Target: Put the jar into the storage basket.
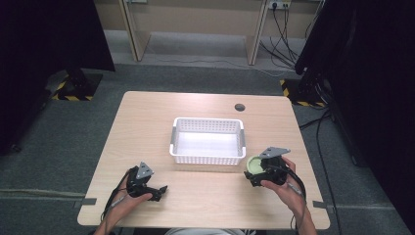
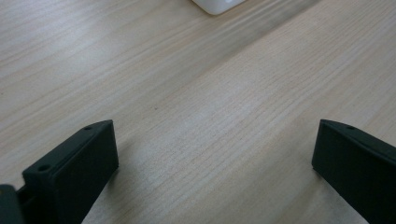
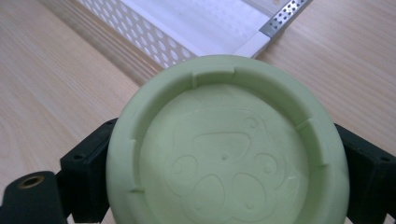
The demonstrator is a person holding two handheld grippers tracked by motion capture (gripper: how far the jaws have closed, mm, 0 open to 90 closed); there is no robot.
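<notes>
In the high view, the left gripper (image 1: 157,191) is seen at the lower left of the frame, held by a hand low over the light wooden table (image 1: 147,127), with its cable trailing back toward the bottom edge. In the left gripper view, its two black jaws are set wide apart at the lower left and lower right corners, with bare wood grain between them and nothing gripped. A rounded white corner of the basket (image 2: 217,5) is seen at the top edge of that view, well apart from the jaws.

At the centre of the high view, a white perforated plastic basket (image 1: 207,158) is placed on the table, and its floor is seen bare. A small dark round hole (image 1: 239,107) is set in the tabletop above it in the frame.

To the lower right of the basket, the right gripper (image 1: 255,172) is held by the other hand, and a pale green round lid (image 1: 254,164) is clamped between its jaws, just beside the basket's near right corner. In the right gripper view, the pale green round lid (image 3: 229,149) is seen large in the lower middle of the frame, with its hollow, embossed face turned toward the camera and a black jaw pressed against each side. The basket's perforated wall (image 3: 140,35) is seen behind the lid in the upper part of that view.
</notes>
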